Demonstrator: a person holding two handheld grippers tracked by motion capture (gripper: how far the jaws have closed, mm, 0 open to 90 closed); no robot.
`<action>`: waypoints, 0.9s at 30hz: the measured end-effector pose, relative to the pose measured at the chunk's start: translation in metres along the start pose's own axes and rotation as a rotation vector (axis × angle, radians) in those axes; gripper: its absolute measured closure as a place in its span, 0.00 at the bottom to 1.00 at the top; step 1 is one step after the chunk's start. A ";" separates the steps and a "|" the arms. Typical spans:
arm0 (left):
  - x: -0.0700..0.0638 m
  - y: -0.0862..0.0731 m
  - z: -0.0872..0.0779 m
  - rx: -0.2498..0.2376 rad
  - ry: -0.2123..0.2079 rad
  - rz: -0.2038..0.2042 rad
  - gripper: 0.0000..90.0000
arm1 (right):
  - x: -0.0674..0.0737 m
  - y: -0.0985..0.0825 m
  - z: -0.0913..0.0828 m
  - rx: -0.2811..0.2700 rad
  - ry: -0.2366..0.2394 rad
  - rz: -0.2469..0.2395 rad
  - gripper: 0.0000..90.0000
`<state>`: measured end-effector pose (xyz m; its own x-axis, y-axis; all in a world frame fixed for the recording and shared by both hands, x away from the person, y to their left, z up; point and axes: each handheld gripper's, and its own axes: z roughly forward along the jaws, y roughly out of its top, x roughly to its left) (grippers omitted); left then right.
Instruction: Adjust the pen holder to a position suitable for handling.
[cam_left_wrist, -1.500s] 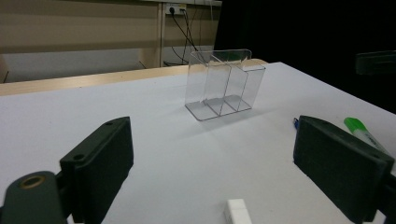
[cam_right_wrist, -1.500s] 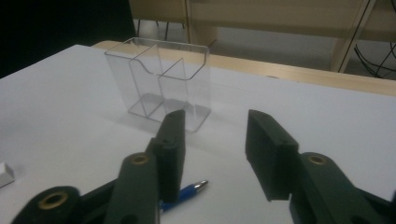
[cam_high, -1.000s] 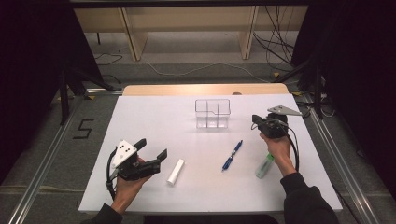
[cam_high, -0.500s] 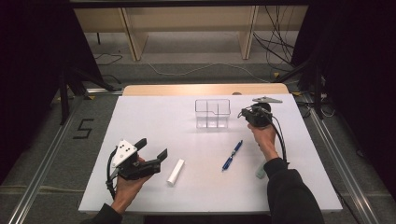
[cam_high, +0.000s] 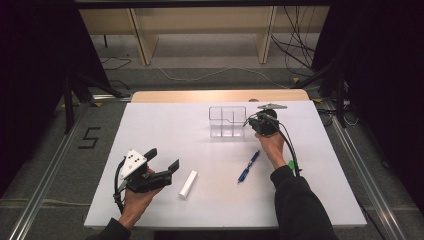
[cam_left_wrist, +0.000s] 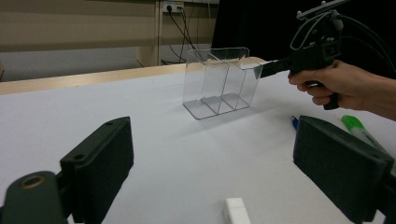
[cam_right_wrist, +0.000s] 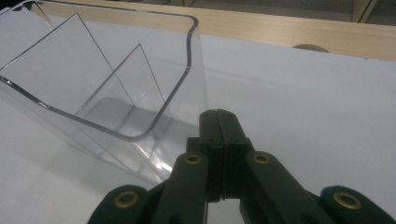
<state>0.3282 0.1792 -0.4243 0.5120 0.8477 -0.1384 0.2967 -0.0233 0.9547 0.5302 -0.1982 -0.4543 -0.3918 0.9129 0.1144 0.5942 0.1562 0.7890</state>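
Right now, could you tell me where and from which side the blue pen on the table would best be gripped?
Grip the blue pen across the middle of its barrel, coming straight down from above. It lies flat on the white table, slanted, with bare surface on both long sides, so a claw turned across the barrel should probably fit. The right claw is nearest, but is shut beside the clear organizer.

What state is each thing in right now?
Organizer: upright, empty.
Right gripper: shut, holding nothing, tips at the organizer's side wall.
Left gripper: open, holding nothing.
Blue pen: lying flat.
Green marker: lying flat.
White tube: lying flat.
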 end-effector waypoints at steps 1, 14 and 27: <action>0.000 0.000 0.000 -0.002 0.000 -0.004 0.13 | 0.000 0.000 0.001 0.000 0.002 -0.005 1.00; 0.000 0.000 0.001 0.001 0.000 -0.001 0.13 | 0.015 0.004 0.007 0.017 0.001 -0.024 1.00; -0.001 0.000 0.000 -0.001 -0.003 0.001 0.13 | 0.034 0.009 0.018 0.020 0.006 -0.043 1.00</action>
<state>0.3282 0.1785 -0.4241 0.5144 0.8463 -0.1386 0.2956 -0.0232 0.9550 0.5349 -0.1590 -0.4543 -0.4216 0.9028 0.0847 0.5906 0.2025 0.7812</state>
